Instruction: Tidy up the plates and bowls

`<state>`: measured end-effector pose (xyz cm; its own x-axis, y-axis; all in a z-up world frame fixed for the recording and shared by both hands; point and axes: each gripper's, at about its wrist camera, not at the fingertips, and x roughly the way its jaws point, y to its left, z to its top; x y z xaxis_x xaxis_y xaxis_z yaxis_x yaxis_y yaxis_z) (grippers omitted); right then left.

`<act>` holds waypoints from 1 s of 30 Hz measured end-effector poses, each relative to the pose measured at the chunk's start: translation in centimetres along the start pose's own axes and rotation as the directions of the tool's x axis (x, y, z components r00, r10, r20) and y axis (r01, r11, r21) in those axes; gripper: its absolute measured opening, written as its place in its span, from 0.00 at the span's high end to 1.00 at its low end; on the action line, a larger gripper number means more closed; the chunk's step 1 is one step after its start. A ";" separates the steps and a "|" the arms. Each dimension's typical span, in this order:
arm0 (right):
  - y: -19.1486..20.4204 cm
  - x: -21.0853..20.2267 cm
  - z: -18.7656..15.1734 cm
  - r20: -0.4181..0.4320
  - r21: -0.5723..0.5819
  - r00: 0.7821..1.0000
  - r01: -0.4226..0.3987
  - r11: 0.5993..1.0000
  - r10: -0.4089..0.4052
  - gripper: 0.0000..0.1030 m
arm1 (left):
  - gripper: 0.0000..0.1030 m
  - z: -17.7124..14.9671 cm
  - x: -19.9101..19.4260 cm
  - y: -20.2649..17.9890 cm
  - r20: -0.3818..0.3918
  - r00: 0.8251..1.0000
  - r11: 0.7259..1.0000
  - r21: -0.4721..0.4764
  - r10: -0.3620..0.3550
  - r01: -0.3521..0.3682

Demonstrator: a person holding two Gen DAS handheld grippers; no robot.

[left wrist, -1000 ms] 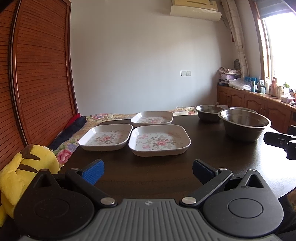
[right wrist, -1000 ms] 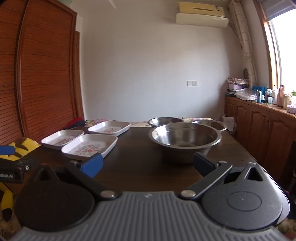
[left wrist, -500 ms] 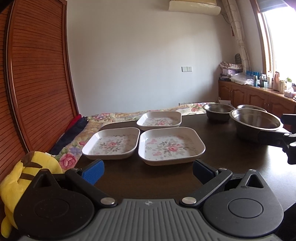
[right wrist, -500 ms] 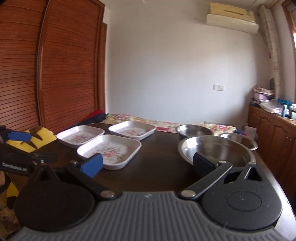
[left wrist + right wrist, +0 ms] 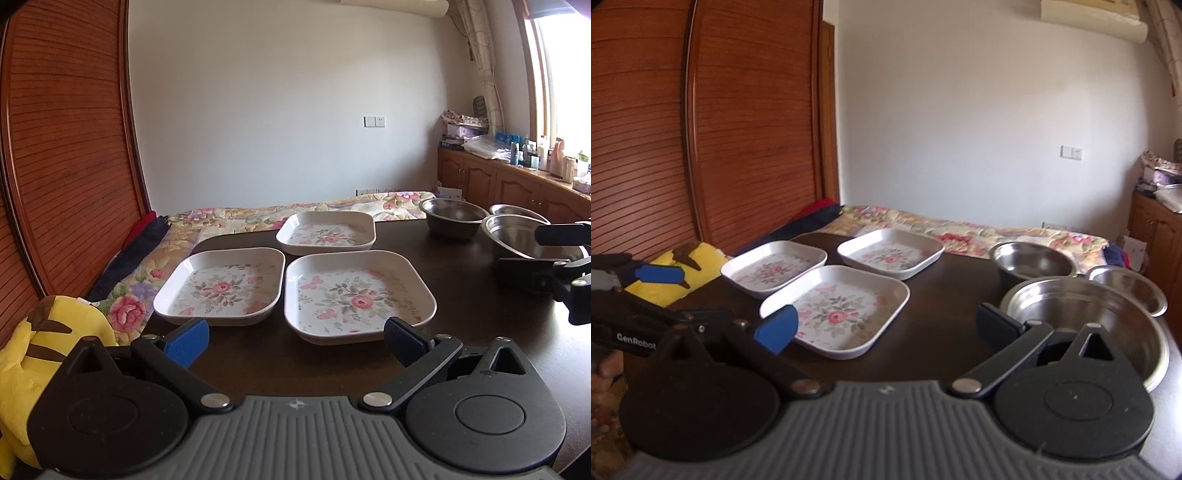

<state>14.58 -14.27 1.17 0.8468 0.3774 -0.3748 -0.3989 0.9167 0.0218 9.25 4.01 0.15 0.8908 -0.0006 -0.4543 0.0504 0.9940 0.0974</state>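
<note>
While gaping, left tool [image 5: 295,338], plate [image 5: 356,295] ahead

My black left gripper with blue-padded fingers [image 5: 295,338] is spread wide and holds nothing. My matching black right gripper [image 5: 886,325] is spread wide too, level and empty, just beside the left.

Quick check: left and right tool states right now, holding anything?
Left tool: open, holding nothing, just short of the nearest floral plate.
Right tool: open, holding nothing, at the rim of the large steel bowl.
</note>
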 end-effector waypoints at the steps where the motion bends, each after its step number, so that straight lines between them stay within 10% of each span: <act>1: 0.0 0.4 0.1 -0.010 -0.002 1.000 -0.006 1.000 0.006 0.01 | 0.02 0.1 0.3 0.1 -0.002 1.000 1.000 0.002 0.000 0.000; 14: -1.1 5.6 1.3 -0.131 0.032 0.987 -0.089 0.995 0.093 0.17 | 0.17 1.4 4.1 1.8 -0.072 0.996 0.999 -0.025 -0.047 0.045; 30: -1.6 10.4 0.5 -0.260 0.029 0.962 -0.081 0.996 0.085 0.47 | 0.60 0.8 7.7 3.3 -0.153 0.978 0.982 -0.144 -0.141 0.119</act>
<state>24.20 -11.72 -2.32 0.6891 0.4073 -0.5994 -0.4557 0.8867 0.0787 16.59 7.23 -2.32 0.7948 -0.1243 -0.5940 0.0909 0.9921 -0.0860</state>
